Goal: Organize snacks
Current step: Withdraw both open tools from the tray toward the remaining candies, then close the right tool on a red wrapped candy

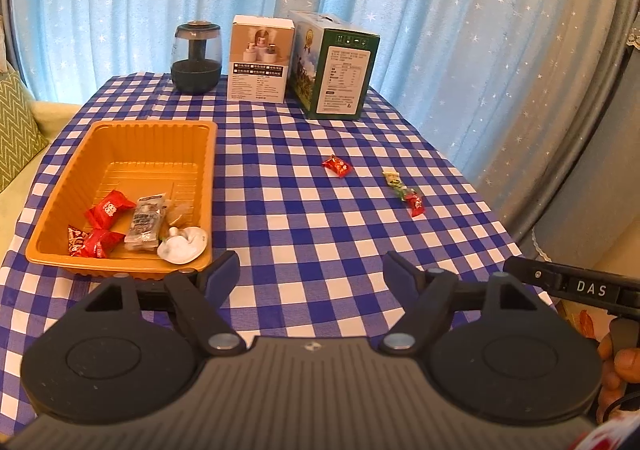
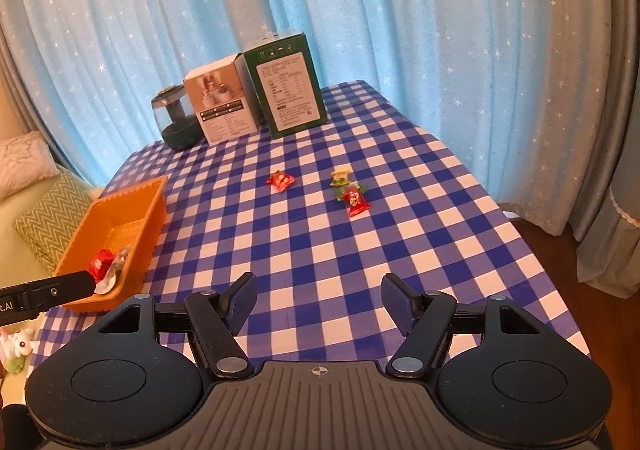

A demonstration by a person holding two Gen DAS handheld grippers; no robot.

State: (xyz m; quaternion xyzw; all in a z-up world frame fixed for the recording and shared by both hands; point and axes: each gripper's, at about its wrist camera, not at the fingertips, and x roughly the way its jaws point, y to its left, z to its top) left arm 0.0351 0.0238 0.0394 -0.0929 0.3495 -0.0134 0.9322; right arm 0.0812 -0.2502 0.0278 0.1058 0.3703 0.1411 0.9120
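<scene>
An orange tray (image 1: 64, 186) (image 2: 154, 206) sits on the left of the checked table, holding several wrapped snacks: red packets (image 1: 108, 208), a silver packet (image 1: 146, 224) and a white one (image 1: 180, 248). Loose on the cloth lie a red candy (image 1: 337, 166) (image 2: 282, 181), a green-and-white candy (image 1: 393, 178) (image 2: 341, 176) and another red candy (image 1: 415, 204) (image 2: 355, 200). My left gripper (image 1: 311, 274) hovers open over the near edge, just right of the tray, with nothing between its fingers. My right gripper (image 2: 318, 296) is open too, empty, with the loose candies well ahead of it.
At the back stand a dark glass jar (image 1: 196, 56) (image 2: 176, 122), a white box (image 1: 260, 58) (image 2: 222, 104) and a green box (image 1: 334, 68) (image 2: 288, 84). Blue star curtains hang behind. A sofa with cushions (image 2: 52, 222) is left of the table; wooden floor (image 2: 568, 270) lies right.
</scene>
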